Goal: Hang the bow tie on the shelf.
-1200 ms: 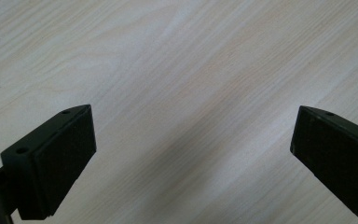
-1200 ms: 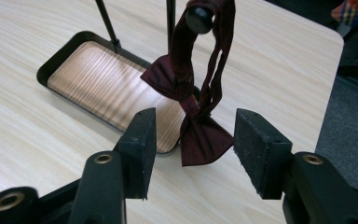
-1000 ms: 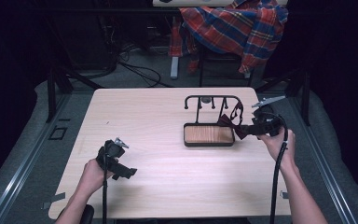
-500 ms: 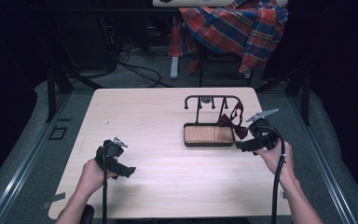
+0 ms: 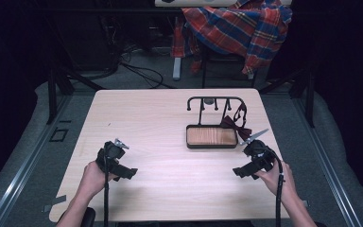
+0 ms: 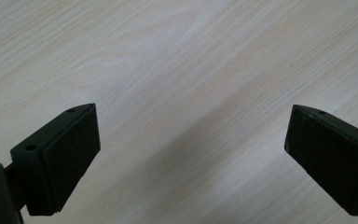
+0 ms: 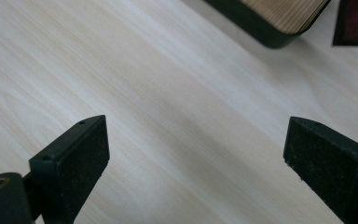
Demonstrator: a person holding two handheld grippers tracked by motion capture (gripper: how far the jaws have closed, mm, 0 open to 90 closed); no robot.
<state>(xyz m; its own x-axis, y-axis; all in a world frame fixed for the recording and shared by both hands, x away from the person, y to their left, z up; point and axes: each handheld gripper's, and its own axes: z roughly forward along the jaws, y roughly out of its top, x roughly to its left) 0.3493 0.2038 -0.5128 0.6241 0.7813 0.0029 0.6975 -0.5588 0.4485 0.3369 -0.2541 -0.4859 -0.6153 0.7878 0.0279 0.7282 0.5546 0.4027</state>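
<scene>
Landmark: stand (image 5: 216, 119), a black hook rail over a wood-floored tray, on the far right part of the table (image 5: 170, 123).
Bow tie: bow tie (image 5: 235, 126), dark red, hung by its strap from the right end of the rail; the bow droops just beside the tray's right far corner, seemingly touching its rim.
Right gripper: right gripper (image 5: 246, 170), near and to the right of the stand, clear of the tie. Its jaws have just been opening and now stand wide apart, nothing between them; its own view (image 7: 196, 163) looks on bare wood with the tray corner (image 7: 270, 23) at top.
Left gripper: left gripper (image 5: 123, 171), well to the left of the stand, near the table's front. Jaws wide apart over bare tabletop (image 6: 191, 154), empty.
Step judged: release done, hand drawing off from the stand.
To do it well: keep the right jaws spread until well clear of the stand, so no pad snags the strap; draw away toward the table's front, not across the rail.
Risk: a brushed strap could slip off its hook.
</scene>
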